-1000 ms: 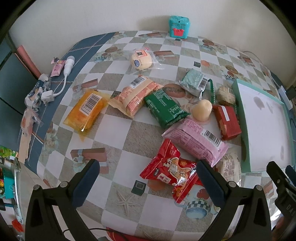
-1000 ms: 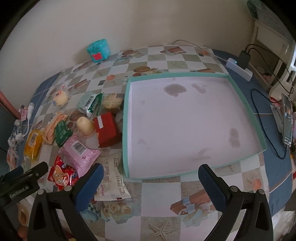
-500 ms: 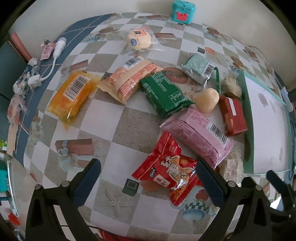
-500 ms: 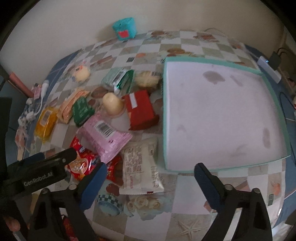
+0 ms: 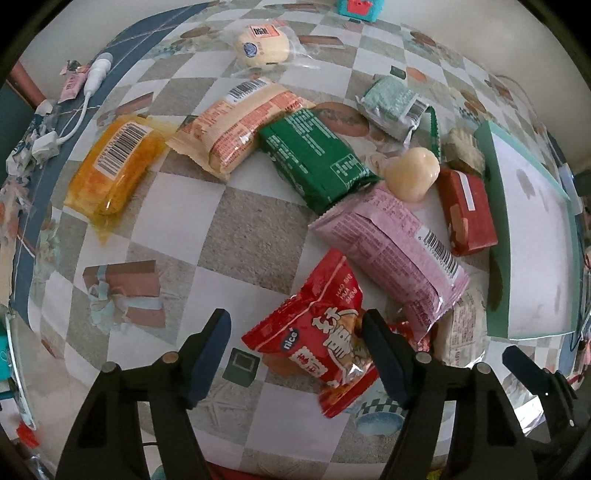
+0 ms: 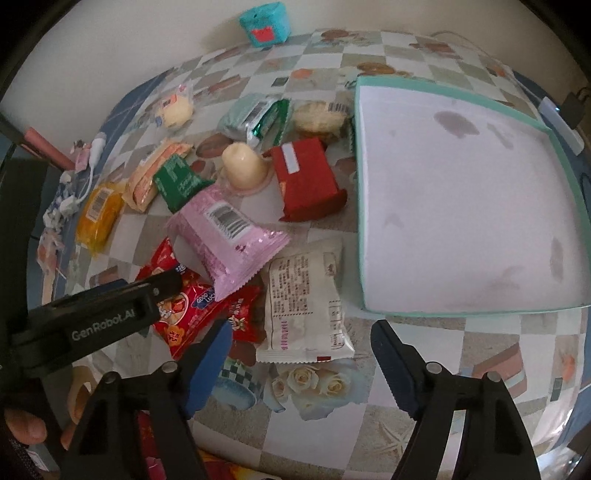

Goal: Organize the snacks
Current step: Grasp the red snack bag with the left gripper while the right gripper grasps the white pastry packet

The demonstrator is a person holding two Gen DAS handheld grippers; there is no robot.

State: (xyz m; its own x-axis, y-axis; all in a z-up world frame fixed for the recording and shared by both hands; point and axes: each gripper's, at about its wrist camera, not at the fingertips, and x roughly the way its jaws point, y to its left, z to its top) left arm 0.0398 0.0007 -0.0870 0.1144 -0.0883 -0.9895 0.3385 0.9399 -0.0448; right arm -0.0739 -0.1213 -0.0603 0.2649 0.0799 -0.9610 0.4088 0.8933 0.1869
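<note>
Several snack packets lie on the checkered tablecloth left of a teal-rimmed white tray (image 6: 576, 206), which also shows in the left wrist view (image 5: 496, 236). My left gripper (image 5: 295, 332) is open, its jaws either side of a red packet (image 5: 317, 339), low over it. A pink packet (image 5: 391, 251) overlaps the red one. My right gripper (image 6: 301, 341) is open, just above a white packet (image 6: 303, 295) beside the tray's near left corner. The left gripper's black body (image 6: 92, 321) covers part of the red packet (image 6: 195, 306) in the right wrist view.
Further left lie green (image 5: 314, 155), peach (image 5: 236, 125) and orange (image 5: 110, 170) packets, a red box (image 5: 465, 210), a cream jelly cup (image 5: 412, 177) and a round bun (image 5: 262, 46). A teal toy box (image 6: 264, 24) stands by the wall. Cables lie at the table's left edge (image 5: 85, 92).
Both grippers have moved forward and down toward the packets. The left now straddles the red packet; the right has swung left from the tray toward the white packet.
</note>
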